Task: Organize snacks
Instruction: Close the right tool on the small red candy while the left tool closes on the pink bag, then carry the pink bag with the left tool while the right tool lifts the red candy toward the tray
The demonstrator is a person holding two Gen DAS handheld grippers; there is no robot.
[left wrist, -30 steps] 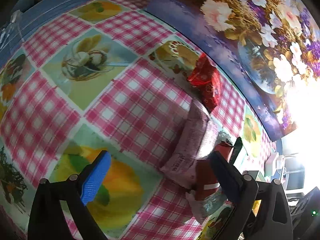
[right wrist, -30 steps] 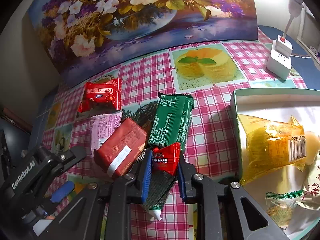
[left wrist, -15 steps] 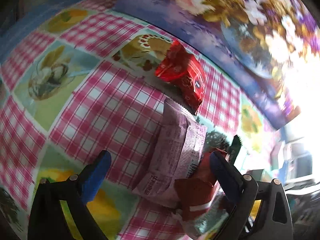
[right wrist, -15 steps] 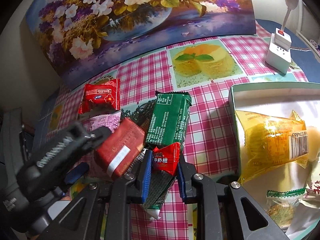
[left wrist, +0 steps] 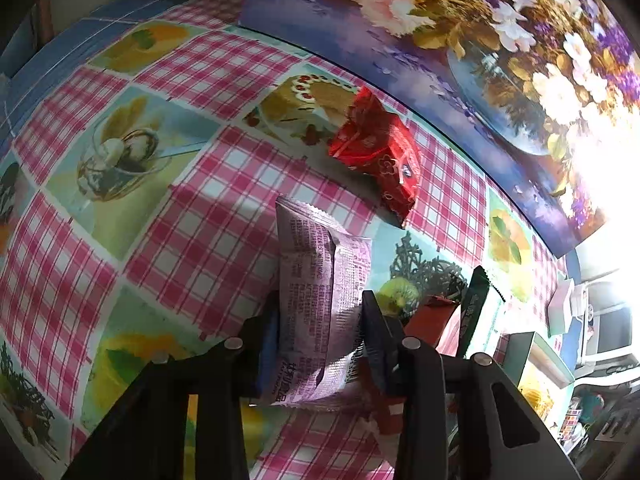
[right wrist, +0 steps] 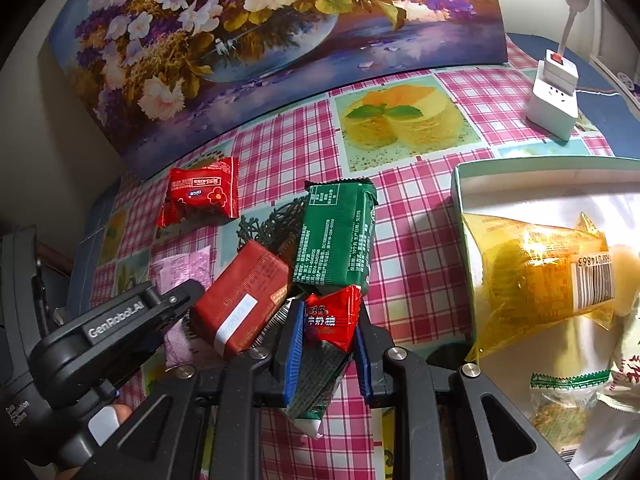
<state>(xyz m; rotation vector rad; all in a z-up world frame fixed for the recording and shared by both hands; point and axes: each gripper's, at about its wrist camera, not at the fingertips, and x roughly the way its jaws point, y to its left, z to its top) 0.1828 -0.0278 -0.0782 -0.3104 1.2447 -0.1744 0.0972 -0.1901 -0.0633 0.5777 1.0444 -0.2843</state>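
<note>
An open pale-green box [right wrist: 458, 200] stood at the right of the table, and in it lay a yellow packet [right wrist: 532, 276] with a barcode label, a clear packet with a green band [right wrist: 568, 384] and a white wrapper with red print [right wrist: 628, 372], whose writing could not be read. The remaining snacks were gathered on the checked tablecloth [right wrist: 420, 248] left of the box, with bare cloth between pile and box wall and more bare cloth toward the flower painting [right wrist: 248, 36] propped along the far edge. A white power strip [right wrist: 554, 96] sat near the far right corner. The left gripper [left wrist: 320, 344], whose jaws had just been closing, was clamped on the lower part of a pink packet [left wrist: 320, 280], its fine print too small to read. The right gripper [right wrist: 328, 344] was clenched on a small red packet [right wrist: 330, 316] with white characters, a dark foil packet [right wrist: 316, 380] lying beneath it. A green packet [right wrist: 338, 240] and a dark red packet with a white sticker [right wrist: 244, 300] lay touching just beyond the right gripper's fingers; a bright red packet with a flower mark [right wrist: 200, 196] lay apart near the painting. "GenRobot.AI" was printed on the left gripper's body.
</note>
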